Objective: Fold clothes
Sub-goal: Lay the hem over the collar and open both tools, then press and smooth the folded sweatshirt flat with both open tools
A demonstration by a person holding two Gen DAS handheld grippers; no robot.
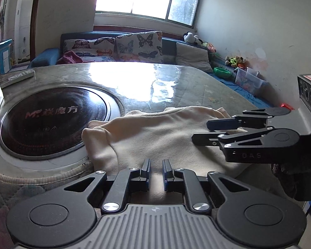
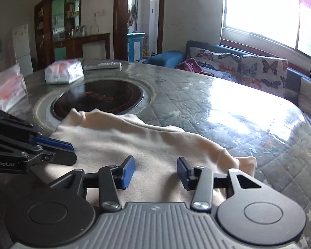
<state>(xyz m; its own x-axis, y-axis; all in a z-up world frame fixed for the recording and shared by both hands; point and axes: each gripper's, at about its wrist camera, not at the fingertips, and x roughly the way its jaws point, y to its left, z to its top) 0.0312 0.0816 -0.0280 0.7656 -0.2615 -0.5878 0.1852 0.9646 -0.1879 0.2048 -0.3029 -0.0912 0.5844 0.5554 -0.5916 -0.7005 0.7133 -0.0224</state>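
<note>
Cream garment lies flat on the table, directly ahead of and under both sets of jaws. Left gripper: narrow gap, nothing pinched, cloth just beyond the tips. Right gripper: roughly half open, empty, cloth between and below its pads. My read: next pinch wants 1 layer at the near hem, both sides level, then lift evenly so the fold doesn't skew toward the cooktop.

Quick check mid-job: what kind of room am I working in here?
Most likely a home living-dining room: a blue sofa with butterfly-print cushions under a window, a wooden cabinet with shelves, and a glass-covered table with a round built-in cooktop.
</note>
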